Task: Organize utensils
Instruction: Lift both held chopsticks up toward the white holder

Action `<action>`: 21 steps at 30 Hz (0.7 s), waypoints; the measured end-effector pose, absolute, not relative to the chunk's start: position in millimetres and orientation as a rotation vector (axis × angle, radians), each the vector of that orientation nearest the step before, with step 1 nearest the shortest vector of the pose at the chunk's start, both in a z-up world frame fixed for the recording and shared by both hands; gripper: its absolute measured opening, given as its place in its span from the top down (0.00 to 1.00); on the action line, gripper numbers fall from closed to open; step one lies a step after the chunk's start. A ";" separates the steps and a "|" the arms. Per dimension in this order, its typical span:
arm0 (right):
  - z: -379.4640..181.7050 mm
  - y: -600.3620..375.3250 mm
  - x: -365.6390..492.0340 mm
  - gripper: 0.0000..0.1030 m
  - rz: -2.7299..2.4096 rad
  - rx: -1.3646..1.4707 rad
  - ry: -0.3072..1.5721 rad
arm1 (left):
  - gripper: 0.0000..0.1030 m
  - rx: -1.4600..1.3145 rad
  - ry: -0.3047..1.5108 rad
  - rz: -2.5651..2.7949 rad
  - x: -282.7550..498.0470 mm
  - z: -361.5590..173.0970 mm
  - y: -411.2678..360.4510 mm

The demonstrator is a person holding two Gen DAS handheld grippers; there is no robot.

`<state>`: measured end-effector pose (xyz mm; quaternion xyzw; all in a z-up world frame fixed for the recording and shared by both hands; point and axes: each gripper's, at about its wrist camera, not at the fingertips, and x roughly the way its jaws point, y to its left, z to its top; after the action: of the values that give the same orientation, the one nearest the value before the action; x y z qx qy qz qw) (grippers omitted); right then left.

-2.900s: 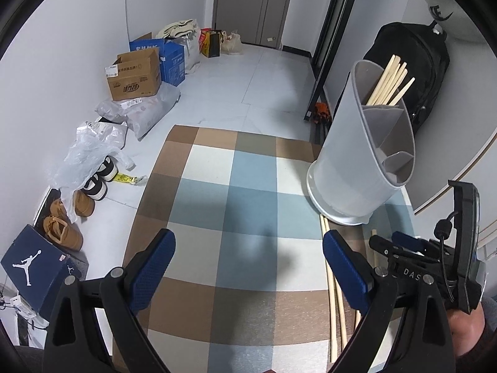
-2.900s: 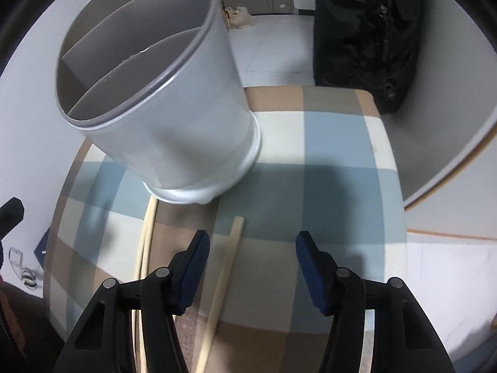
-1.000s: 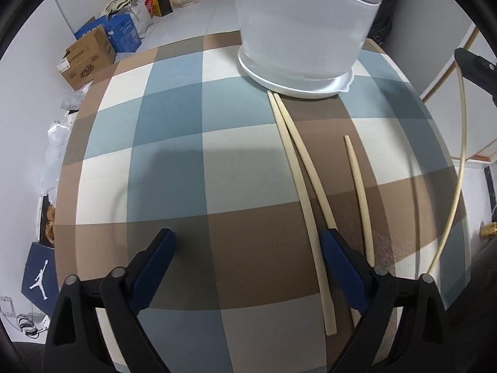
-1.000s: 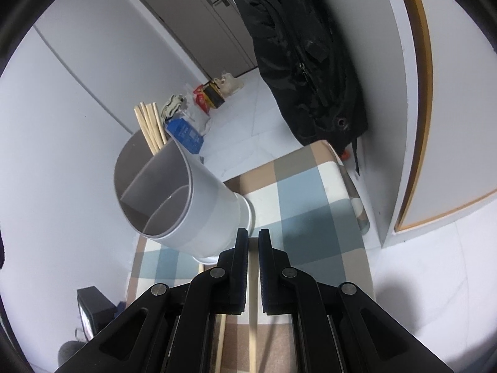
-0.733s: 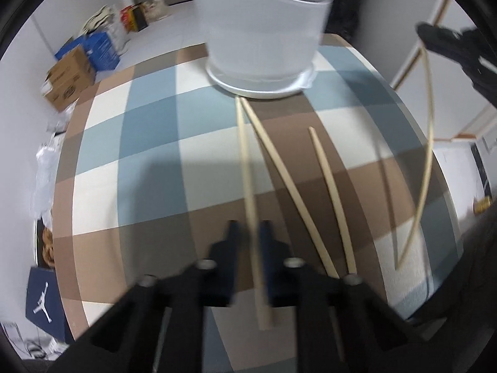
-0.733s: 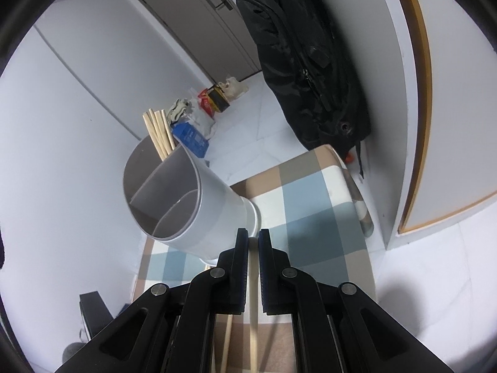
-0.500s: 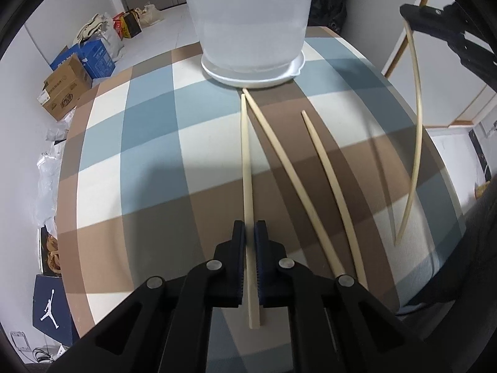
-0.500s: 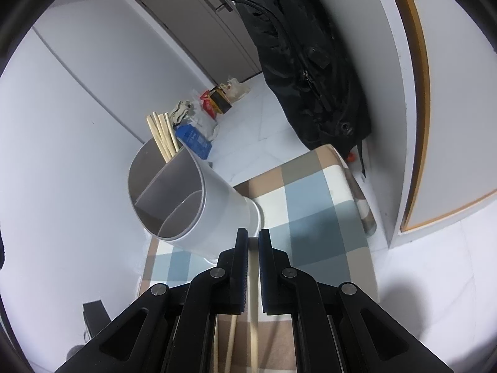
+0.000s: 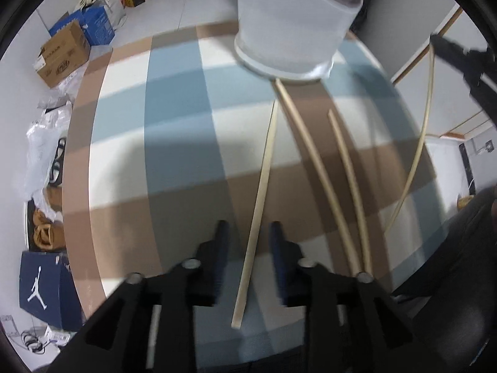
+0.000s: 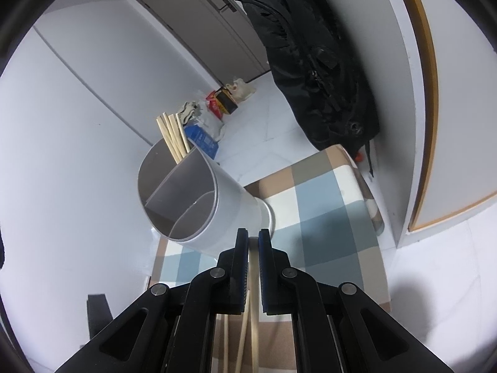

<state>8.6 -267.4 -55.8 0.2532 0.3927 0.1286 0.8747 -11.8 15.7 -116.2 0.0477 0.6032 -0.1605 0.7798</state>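
A checked cloth [image 9: 186, 99] in blue, brown and cream covers the counter, over a pale tiled floor [image 9: 192, 9] with cardboard boxes [image 9: 63, 52] and a shoebox [image 9: 46, 286] along the wall. A black backpack [image 10: 313, 62] hangs by the door. The grey divided utensil holder [image 10: 198, 199] stands at the cloth's far end, several chopsticks [image 10: 174, 133] upright in its back compartment. Three loose chopsticks lie before it. The left gripper [image 9: 248, 233] is opening, one chopstick [image 9: 257, 205] lying untouched between its jaws. The right gripper [image 10: 253, 236] is clamped on another chopstick [image 10: 254, 310].
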 end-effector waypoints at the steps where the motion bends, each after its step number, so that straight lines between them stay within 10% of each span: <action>1: -56.0 -267.8 8.9 0.94 0.269 0.530 0.820 | 0.63 0.119 1.288 -0.339 -7.6 -114.5 11.5; 16: -56.2 -277.3 13.9 0.94 0.259 0.556 0.819 | 0.60 0.231 1.274 -0.358 55.0 -139.2 -42.3; 21: -58.0 -278.9 16.3 0.94 0.260 0.574 0.826 | 0.95 0.195 1.271 -0.404 62.2 -134.7 -27.9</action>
<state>16.3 -278.9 -58.0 0.2744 0.3945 0.1242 0.8681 62.2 -27.9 -134.7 0.0902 0.5883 -0.1873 0.7815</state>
